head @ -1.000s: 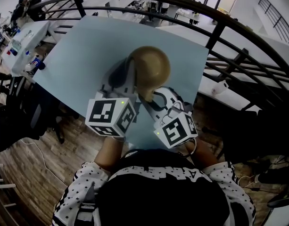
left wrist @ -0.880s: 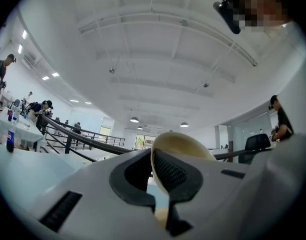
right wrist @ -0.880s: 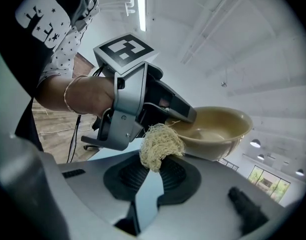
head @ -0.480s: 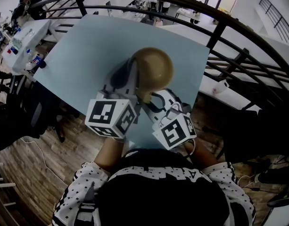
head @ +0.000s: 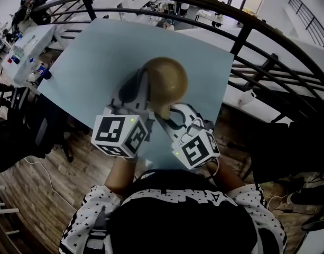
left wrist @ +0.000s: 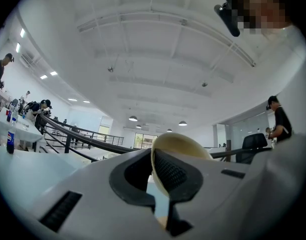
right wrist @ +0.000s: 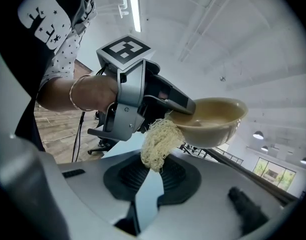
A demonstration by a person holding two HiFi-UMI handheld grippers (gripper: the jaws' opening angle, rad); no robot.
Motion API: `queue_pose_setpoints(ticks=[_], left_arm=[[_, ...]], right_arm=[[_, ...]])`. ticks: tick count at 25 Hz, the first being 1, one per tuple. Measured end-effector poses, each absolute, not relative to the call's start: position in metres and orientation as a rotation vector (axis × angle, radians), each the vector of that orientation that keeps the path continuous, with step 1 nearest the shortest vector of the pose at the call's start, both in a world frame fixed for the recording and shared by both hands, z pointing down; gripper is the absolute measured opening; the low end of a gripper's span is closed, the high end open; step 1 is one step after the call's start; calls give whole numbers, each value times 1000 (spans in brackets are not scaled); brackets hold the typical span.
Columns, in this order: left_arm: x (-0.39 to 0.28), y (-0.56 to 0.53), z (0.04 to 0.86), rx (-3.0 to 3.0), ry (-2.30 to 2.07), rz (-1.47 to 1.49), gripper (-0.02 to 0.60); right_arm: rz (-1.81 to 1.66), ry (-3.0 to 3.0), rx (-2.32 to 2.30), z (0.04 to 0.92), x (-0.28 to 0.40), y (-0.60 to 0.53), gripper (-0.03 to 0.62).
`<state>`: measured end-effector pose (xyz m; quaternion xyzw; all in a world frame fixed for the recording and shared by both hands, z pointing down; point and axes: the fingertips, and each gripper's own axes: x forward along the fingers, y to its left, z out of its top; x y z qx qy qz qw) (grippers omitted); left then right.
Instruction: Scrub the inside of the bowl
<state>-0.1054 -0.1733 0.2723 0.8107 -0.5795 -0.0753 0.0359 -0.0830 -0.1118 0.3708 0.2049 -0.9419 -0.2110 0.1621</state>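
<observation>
Left gripper (left wrist: 157,184): pinches the bowl (left wrist: 180,144) by its rim, aloft over the middle of the desk (head: 98,57) | Right gripper (right wrist: 149,179): clamps the scrub pad (right wrist: 157,144) | Your pad sits at the rim; the inside lies just beyond it.

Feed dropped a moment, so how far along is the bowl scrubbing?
Done: left claw grips the bowl by its rim, right claw holds the scrubber. In hand: the scrubber sits outside the bowl, beside its rim. Left: scrubbing the inside; how much has been scrubbed I cannot tell.
</observation>
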Motion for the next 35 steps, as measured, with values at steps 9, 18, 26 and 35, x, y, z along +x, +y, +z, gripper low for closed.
queue_pose_setpoints(ticks=[9,18,26,35], left_arm=[[-123,-171,282,2450,-1804,-237,23],[-165,-183,293,2422,-1788,-225,23],[-178,-195,308,2427,-1737,-203,23],[-179,-213,324,2466,-1633,-162,25]], right_arm=[[-434,-2699,621,391,-71,-114,58],[-342,-2659,747,395,-78,-140,58],[-312,-2640,897,388,-69,-163,58],[-229,-2654,1040,388,-66,-175,58]])
